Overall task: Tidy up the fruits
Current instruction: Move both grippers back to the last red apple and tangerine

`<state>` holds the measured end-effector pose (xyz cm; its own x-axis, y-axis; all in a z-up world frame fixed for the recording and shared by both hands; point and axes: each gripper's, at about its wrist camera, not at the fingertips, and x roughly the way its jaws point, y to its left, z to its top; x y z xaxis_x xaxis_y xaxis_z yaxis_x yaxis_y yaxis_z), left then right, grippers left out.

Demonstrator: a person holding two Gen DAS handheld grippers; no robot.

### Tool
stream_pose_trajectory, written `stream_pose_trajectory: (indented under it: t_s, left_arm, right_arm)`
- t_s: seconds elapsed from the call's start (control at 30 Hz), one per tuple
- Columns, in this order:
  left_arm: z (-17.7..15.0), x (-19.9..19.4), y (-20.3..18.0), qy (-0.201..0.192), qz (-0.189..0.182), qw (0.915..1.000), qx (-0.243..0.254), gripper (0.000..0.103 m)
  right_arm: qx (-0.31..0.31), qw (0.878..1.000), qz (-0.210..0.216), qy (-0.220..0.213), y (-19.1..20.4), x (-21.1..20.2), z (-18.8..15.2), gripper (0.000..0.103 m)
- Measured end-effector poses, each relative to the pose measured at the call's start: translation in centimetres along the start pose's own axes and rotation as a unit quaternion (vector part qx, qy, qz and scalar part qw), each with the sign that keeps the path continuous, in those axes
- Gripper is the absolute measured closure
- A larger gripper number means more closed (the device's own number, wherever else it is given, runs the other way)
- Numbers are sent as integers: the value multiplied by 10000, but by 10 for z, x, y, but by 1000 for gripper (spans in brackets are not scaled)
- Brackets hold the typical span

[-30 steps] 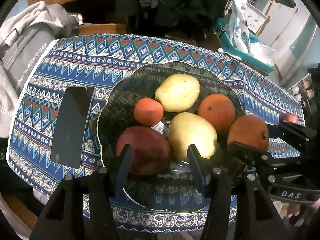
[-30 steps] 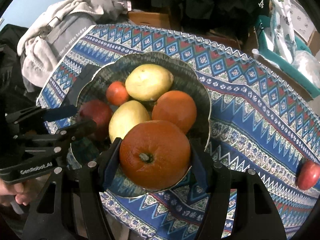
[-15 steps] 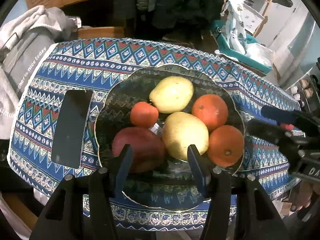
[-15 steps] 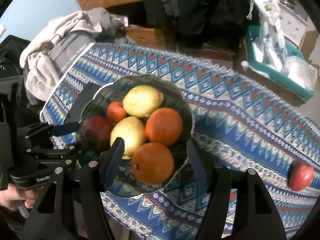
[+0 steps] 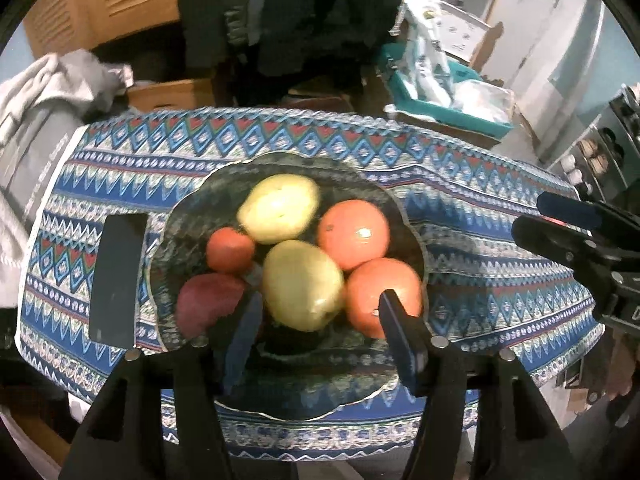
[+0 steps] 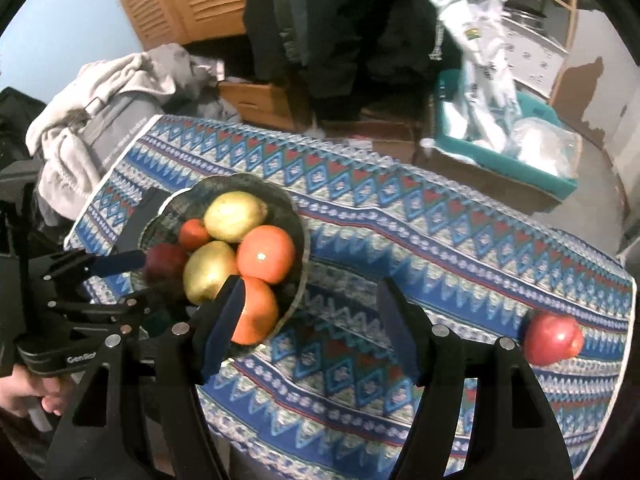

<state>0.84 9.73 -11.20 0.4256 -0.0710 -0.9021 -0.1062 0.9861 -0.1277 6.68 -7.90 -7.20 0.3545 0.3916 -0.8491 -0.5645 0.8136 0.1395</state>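
Right wrist view: apple [image 6: 553, 339] alone on cloth [image 6: 420, 240], well apart from bowl [image 6: 298, 280] holding six fruits. Roundish; no long axis or stem direction readable. Right gripper [image 6: 312, 320] and left gripper [image 5: 320, 320] have just been opening; both empty. Advice: centre jaws over apple, descend square, grip gently.
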Motion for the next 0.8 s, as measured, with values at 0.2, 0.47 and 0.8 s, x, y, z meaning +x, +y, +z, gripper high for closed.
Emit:
stream_pose_trajectory:
  t_s: [0.2,0.47,0.8]
  left_arm:
    - [0,-4,-30,-27,-59,9994,350,38]
    - [3,-12,-66,-143,-125,9978,642,38]
    - [3,-7,-108,-134,-175,9944,1033,34]
  right_arm:
    - [13,9994,-326,-60,-24,-16,-15,33]
    - [107,9977,-663,-105,-57,-33,-39,33]
    - [552,9953,-788,-141,-106,-44,-67,29]
